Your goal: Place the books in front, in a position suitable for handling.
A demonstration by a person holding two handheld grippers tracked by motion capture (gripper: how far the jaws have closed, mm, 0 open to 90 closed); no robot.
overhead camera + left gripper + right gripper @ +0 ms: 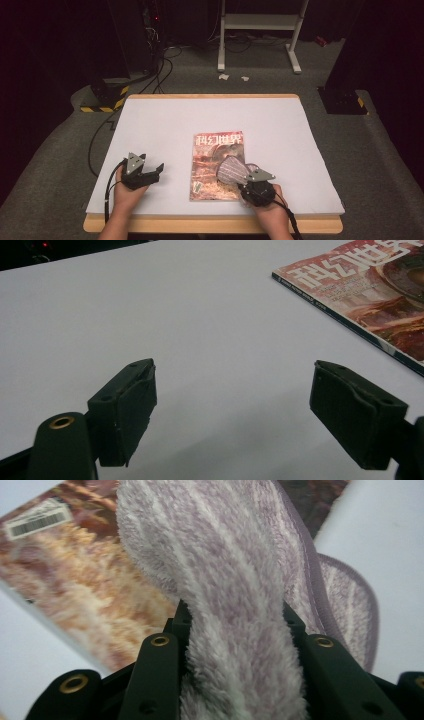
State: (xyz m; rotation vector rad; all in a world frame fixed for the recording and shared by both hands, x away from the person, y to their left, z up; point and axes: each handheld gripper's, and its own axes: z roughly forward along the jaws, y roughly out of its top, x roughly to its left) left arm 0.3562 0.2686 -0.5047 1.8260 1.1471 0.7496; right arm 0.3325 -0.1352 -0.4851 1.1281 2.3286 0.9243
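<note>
Right gripper (235,625) has its fingers clamped on one fluffy purple cloth (225,570), draped over the lower part of the single magazine (217,165). Left gripper (232,412) fingers spread wide over bare white tabletop (165,120), magazine just beside.

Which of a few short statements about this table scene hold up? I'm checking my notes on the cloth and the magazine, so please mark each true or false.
1. The right gripper is clamped on a fluffy purple-and-white cloth. True.
2. The left gripper holds the magazine. False: its jaws stand open with nothing between them, over the bare white table cover beside the magazine.
3. The cloth hangs over the lower part of the magazine. True.
4. The magazine stands upright on its edge. False: it lies flat on the table cover, front cover up.
5. The cloth is plain dark blue. False: it is pale purple with white streaks.
</note>
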